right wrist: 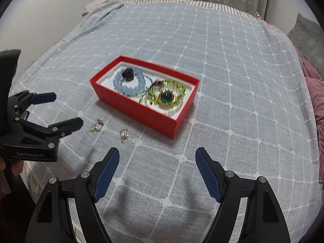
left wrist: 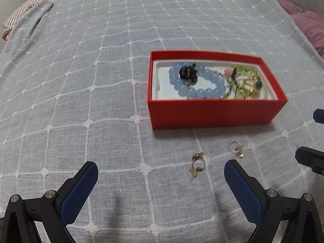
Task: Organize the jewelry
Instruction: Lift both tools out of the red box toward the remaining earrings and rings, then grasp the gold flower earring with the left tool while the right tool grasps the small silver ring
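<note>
A red box [left wrist: 212, 112] [right wrist: 141, 111] lies on the bed. It holds a blue bead bracelet [left wrist: 202, 92] [right wrist: 129, 89], a black piece [left wrist: 188, 74], a green bead strand [left wrist: 243, 75] [right wrist: 176, 85] and a gold ring with a green stone [left wrist: 256, 83] [right wrist: 166, 98]. A gold ring [left wrist: 197, 165] [right wrist: 96, 125] and a silver ring [left wrist: 236, 148] [right wrist: 124, 134] lie on the cover in front of the box. My left gripper [left wrist: 161, 167] [right wrist: 67, 110] is open and empty, just short of the gold ring. My right gripper [right wrist: 158, 156] is open and empty, nearer than the silver ring.
The bed has a grey cover with a white grid [right wrist: 222, 60]. A striped pillow [right wrist: 162, 0] lies at the far end. Pink bedding [right wrist: 316, 93] is bunched at the right. The right gripper's fingers [left wrist: 318, 115] show at the right edge of the left wrist view.
</note>
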Available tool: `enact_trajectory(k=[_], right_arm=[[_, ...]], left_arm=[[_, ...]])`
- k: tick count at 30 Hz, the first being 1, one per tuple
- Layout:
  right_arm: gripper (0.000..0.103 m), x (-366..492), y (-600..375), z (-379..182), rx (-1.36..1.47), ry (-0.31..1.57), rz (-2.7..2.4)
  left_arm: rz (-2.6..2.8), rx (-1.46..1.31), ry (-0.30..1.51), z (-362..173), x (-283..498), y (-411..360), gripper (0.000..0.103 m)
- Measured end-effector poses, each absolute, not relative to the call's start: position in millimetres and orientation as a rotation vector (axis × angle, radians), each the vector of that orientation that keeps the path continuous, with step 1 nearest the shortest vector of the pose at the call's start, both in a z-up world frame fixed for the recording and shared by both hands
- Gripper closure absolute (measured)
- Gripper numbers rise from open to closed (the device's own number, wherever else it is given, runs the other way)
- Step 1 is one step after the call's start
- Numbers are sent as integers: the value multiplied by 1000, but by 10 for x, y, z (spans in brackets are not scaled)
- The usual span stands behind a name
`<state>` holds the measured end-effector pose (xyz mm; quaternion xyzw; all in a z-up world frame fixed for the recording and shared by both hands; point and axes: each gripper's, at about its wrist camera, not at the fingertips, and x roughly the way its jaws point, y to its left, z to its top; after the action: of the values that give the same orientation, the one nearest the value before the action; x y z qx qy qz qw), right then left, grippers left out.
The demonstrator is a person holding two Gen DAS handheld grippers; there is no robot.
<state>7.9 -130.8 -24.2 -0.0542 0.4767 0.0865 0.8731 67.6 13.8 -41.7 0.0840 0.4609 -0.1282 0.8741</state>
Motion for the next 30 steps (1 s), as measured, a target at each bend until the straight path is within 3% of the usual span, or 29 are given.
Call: enact_trajectory(k=[19,27,30], right_arm=[[23,95,-1274,-523,-144,1064,184],[23,114,-1273,-539,-138,1073,190],[23,120,-1268,-556,-136,1079,193]], left_arm=[[-354,186,994,-660,670,28,4],[-468,199,962,-642,605,-153,47],[-483,218,963,-659,596,-239,56]])
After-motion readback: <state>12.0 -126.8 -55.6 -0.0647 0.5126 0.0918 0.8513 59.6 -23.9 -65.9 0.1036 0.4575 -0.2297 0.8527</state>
